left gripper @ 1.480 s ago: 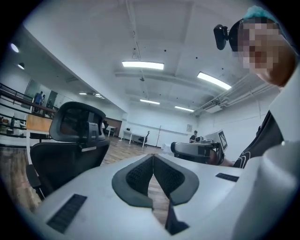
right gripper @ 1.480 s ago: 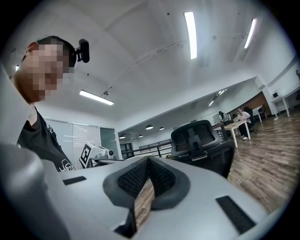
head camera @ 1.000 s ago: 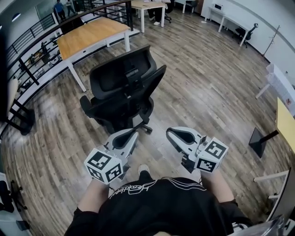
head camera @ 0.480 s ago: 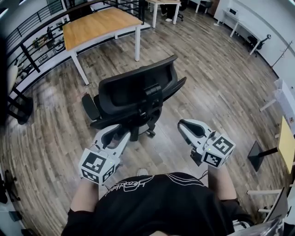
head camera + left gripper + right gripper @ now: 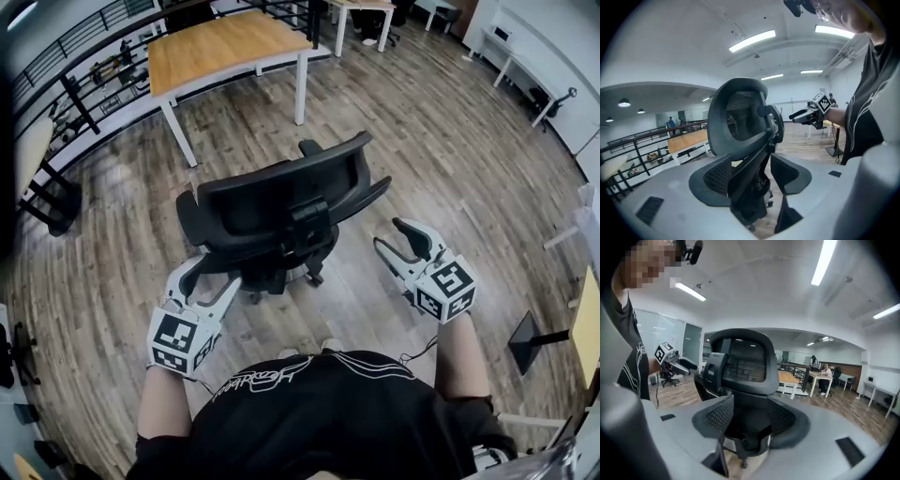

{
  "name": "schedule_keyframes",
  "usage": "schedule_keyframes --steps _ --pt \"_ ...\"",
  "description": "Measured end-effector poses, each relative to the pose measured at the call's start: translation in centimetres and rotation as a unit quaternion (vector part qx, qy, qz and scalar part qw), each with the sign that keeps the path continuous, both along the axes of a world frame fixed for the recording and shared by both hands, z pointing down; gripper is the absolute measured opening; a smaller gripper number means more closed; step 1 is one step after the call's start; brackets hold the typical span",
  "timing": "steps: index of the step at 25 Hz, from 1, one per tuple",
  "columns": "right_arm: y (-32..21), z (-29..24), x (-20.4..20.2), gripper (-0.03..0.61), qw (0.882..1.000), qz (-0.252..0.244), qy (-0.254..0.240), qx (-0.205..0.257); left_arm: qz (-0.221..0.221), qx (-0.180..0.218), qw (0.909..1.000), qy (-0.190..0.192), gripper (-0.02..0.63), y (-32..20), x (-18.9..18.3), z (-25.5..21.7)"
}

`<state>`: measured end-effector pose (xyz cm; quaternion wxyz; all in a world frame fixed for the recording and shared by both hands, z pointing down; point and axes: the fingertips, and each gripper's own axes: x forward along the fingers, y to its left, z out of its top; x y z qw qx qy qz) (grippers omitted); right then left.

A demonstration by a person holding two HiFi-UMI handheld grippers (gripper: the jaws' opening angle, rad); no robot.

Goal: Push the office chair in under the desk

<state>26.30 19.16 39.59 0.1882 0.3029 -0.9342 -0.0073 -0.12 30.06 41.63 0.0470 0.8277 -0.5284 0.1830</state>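
Observation:
A black office chair (image 5: 281,211) stands on the wood floor with its mesh back toward me. The wooden-topped desk (image 5: 225,42) with white legs is beyond it, a gap of floor between them. My left gripper (image 5: 208,278) is just behind the lower left of the chair's back, and my right gripper (image 5: 394,236) hangs to the right of the backrest. Both jaws are opening with nothing between them. In the left gripper view the chair (image 5: 740,117) fills the gap ahead of the left gripper (image 5: 752,173). The right gripper view shows the chair (image 5: 745,362) ahead of the right gripper (image 5: 750,416).
A black railing (image 5: 84,94) runs along the left behind the desk. Another desk edge (image 5: 591,323) and a dark floor plate (image 5: 525,342) sit at the right. More white desks stand at the far back, with people seated at one (image 5: 825,373).
Both grippers' jaws have opened from shut. I have come closer to the chair, and the two grippers have spread apart to either side of its back.

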Motion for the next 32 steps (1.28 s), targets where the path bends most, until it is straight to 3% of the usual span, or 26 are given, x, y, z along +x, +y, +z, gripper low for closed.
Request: schedule_keyframes --steps 4,10,19,23,28,32 --pt "-4.5 0.9 0.9 0.249 0.994 -0.016 0.093 0.055 -0.054 -0.02 0.9976 -0.039 0.244 -0.4 -1.0 0.9" --pt "-9.4 3.5 1.2 0.259 0.967 -0.047 0.212 0.137 -0.094 -0.046 0.986 -0.129 0.245 -1.0 -1.5 2.6" --pt "-11.8 6.0 0.1 0.261 0.941 -0.106 0.264 0.183 -0.129 -0.071 0.9632 -0.225 0.245 -2.3 -2.7 5.2" --pt "-13.5 5.6 -2.0 0.261 0.934 -0.138 0.275 0.182 -0.128 -0.079 0.9584 -0.242 0.244 -4.1 -4.8 5.0" --pt "-13.9 5.0 -3.4 0.259 0.911 -0.168 0.313 0.209 -0.12 -0.096 0.9444 -0.291 0.241 -4.7 -5.8 4.2" --pt "-15.7 6.6 -4.5 0.258 0.896 -0.153 0.327 0.258 -0.126 -0.092 0.9407 -0.301 0.241 -6.5 -6.9 5.5"
